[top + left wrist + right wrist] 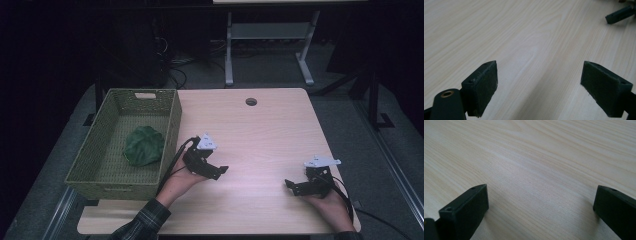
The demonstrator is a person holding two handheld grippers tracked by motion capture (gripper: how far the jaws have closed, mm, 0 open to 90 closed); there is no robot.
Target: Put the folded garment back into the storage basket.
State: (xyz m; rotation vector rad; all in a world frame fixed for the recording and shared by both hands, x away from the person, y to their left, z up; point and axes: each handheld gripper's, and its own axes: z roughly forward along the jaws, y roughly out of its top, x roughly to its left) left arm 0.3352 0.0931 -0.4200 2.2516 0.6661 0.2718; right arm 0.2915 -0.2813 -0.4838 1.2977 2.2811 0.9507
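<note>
A green woven basket [172,117] stands on the left part of the wooden table [260,130], and a green leafy vegetable [144,145] lies inside it. My left gripper [220,171] rests low over the table just right of the basket, open and holding nothing. In the left gripper view its jaws stand wide apart around bare wood [536,62], my left gripper [539,83] pointing toward the other gripper's jaw tip [620,15]. My right gripper [290,186] sits near the front right of the table, open and empty, as my right gripper [540,207] shows over plain wood.
A round cable hole [251,101] lies near the table's far edge. Beyond the table stand the white legs of another desk [229,50], with cables on the floor. The person's hands and a plaid sleeve [142,222] come in at the front edge.
</note>
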